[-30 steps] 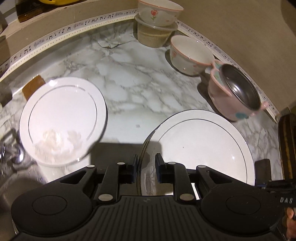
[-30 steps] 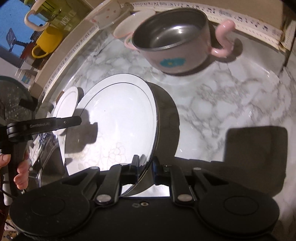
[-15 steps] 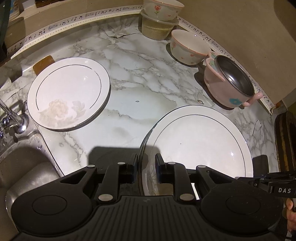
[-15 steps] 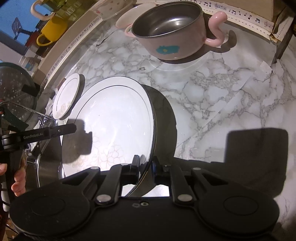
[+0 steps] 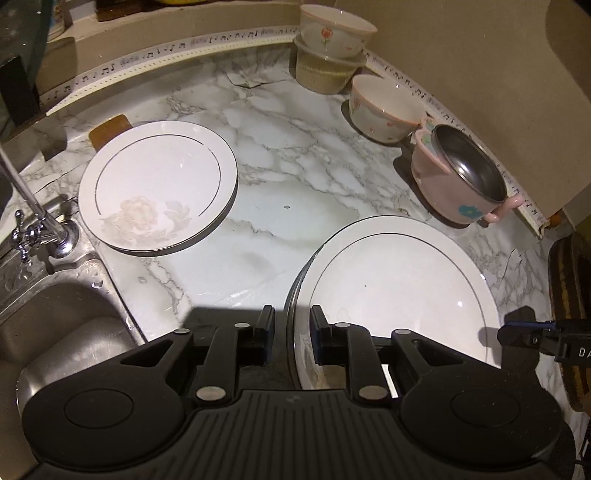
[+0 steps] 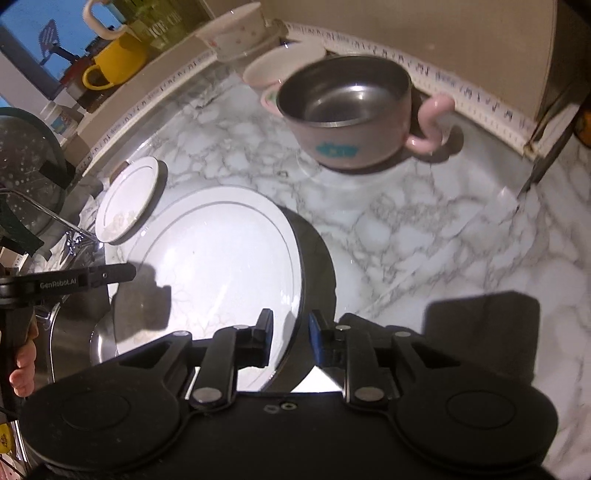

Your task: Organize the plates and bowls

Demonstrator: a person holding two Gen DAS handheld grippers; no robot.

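A large white plate (image 5: pixel 399 288) with a thin silver ring hangs over the marble counter (image 5: pixel 295 177). My left gripper (image 5: pixel 292 325) is shut on its near-left rim. In the right wrist view the same plate (image 6: pixel 221 258) has its right rim between the jaws of my right gripper (image 6: pixel 291 332), which are opening, with a small gap on each side of the rim. A second white plate (image 5: pixel 159 184) with a faint flower print lies flat on the counter by the tap. A pink bowl (image 5: pixel 458 184) with a steel lining and handles stands at the back right.
A white bowl with pink rim (image 5: pixel 384 107) and a flowered bowl (image 5: pixel 328 33) stacked on a beige container (image 5: pixel 325 74) line the back wall. The steel sink (image 5: pixel 55 325) and tap (image 5: pixel 40 221) are at the left. A yellow mug (image 6: pixel 114 62) sits on the ledge.
The right gripper's jaws have parted from the large plate's rim. The left gripper has drawn back with the plate, so the flowered plate and the sink show more fully.
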